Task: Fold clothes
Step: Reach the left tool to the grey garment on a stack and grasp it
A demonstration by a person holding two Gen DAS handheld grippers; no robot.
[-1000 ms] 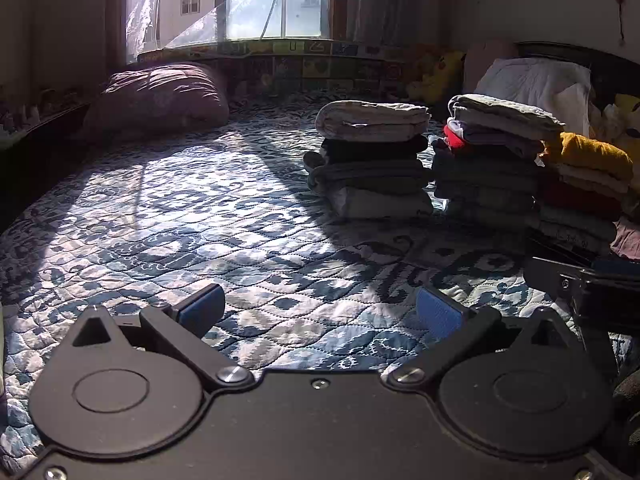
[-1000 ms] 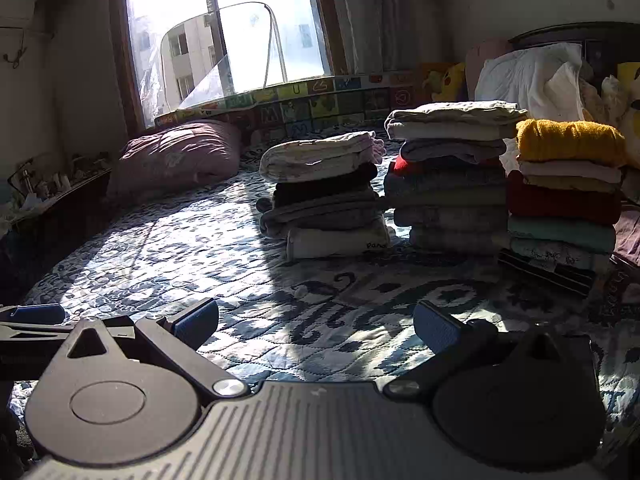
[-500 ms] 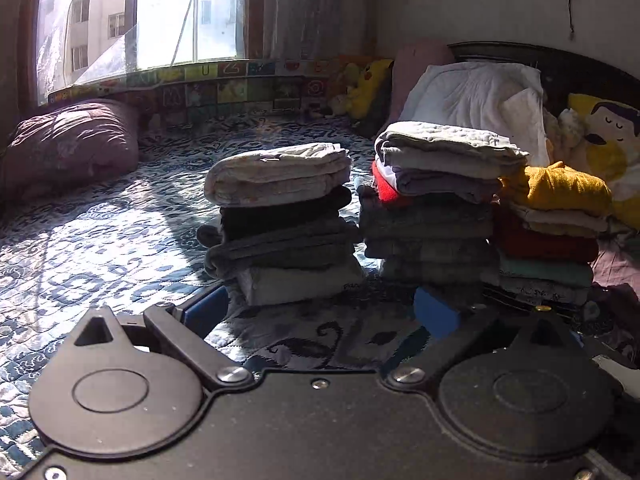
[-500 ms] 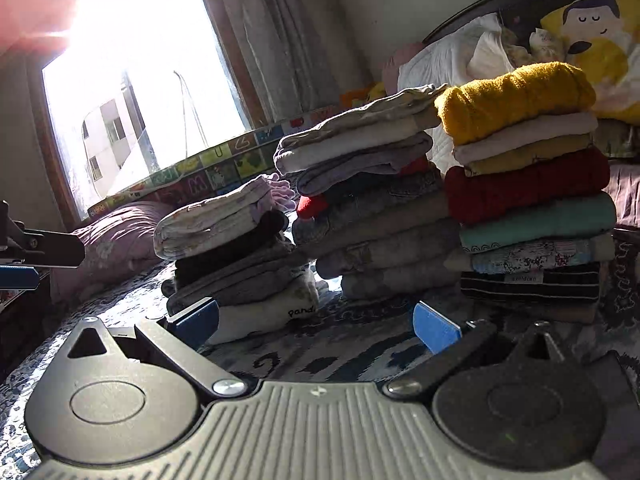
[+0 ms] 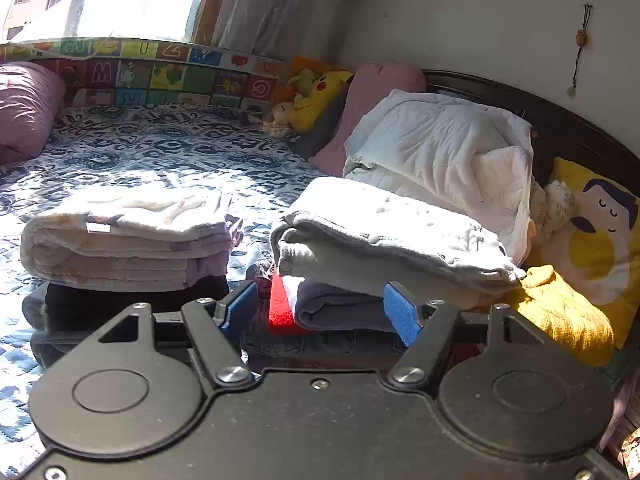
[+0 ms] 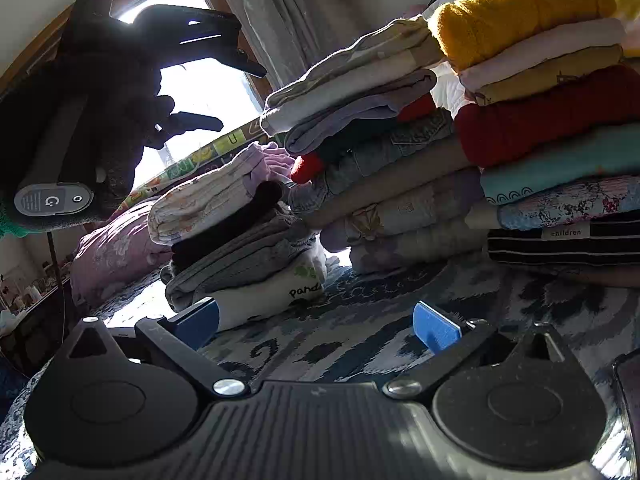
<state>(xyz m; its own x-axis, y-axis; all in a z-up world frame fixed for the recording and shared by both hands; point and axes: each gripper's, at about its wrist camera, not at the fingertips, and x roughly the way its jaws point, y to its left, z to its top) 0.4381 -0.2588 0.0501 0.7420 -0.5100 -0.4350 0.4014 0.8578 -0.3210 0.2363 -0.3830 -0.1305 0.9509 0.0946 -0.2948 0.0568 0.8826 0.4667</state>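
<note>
Nearest us, our right gripper (image 6: 326, 326) sits low over the bed (image 6: 360, 336), jaws wide and empty. Our left gripper (image 5: 320, 310) has risen to the stack tops, jaws wide with nothing between them. Beyond stand three stacks of folded clothes: the short stack (image 6: 240, 236), middle stack (image 6: 380, 168) and tall stack (image 6: 560, 120). Farther back lie two pink pillows.

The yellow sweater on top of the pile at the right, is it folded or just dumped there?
Folded. The yellow sweater is a compact, rounded bundle lying squarely on the stack, its fold edge lined up with the garments beneath.
</note>
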